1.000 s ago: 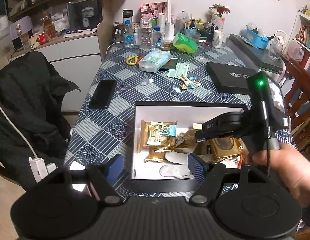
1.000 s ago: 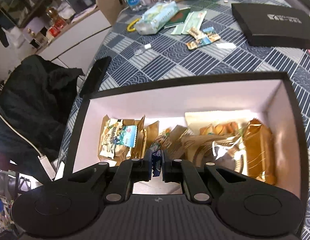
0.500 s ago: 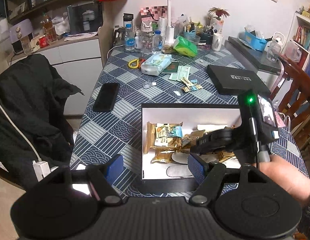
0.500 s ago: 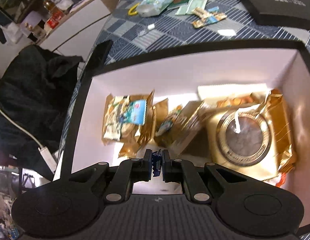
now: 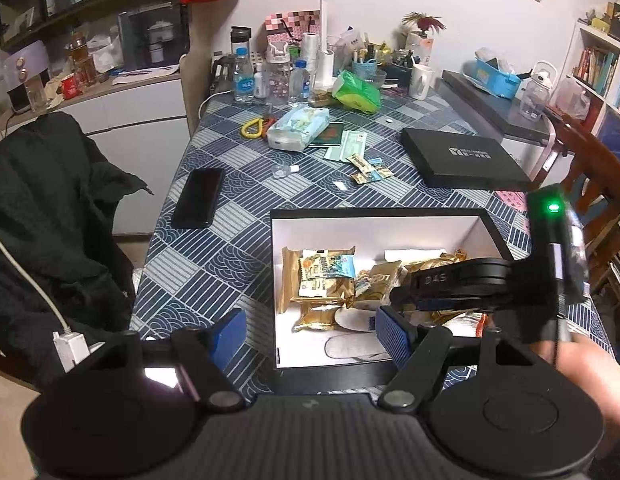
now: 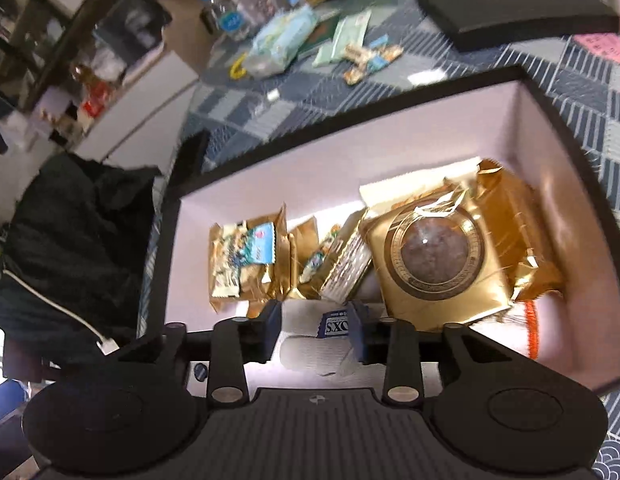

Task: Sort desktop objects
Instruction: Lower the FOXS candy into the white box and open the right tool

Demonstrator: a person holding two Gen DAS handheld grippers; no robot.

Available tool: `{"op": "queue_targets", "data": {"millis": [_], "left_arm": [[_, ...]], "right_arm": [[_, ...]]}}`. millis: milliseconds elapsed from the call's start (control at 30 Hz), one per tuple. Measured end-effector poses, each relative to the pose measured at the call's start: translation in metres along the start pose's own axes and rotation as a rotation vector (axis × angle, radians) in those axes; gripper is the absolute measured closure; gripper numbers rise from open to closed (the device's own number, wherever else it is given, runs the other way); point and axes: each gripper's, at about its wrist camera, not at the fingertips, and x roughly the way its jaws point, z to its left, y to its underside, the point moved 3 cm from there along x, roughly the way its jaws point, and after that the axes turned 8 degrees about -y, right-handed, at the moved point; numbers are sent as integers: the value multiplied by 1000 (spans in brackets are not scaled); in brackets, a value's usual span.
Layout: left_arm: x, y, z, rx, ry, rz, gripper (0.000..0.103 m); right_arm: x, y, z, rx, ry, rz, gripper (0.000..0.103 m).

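Observation:
A black box with a white inside stands on the patterned table and holds several gold snack packets. My right gripper is inside the box, low over the packets, with its jaws now parted. A small blue and white packet lies between its fingers, touching the right finger. In the left wrist view the right gripper reaches in from the right. My left gripper is open and empty above the box's near left corner.
Loose small packets, a tissue pack, a black phone, yellow scissors and a black lid lie on the table. Bottles and cups crowd the far end. A chair with a black jacket stands left.
My right gripper went deeper into the box and its jaws opened, letting go of the small blue packet. My left gripper stayed open and shifted slightly.

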Motion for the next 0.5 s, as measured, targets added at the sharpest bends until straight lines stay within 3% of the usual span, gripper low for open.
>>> {"op": "queue_targets", "data": {"millis": [167, 367, 500], "left_arm": [[3, -2, -6, 26, 16, -5, 18], [6, -3, -13, 63, 34, -6, 18], [9, -4, -16, 82, 41, 0, 18]], "right_arm": [[-29, 4, 9, -38, 50, -93, 26], [-59, 11, 14, -69, 133, -186, 14], [-83, 19, 15, -66, 178, -256, 0]]}}
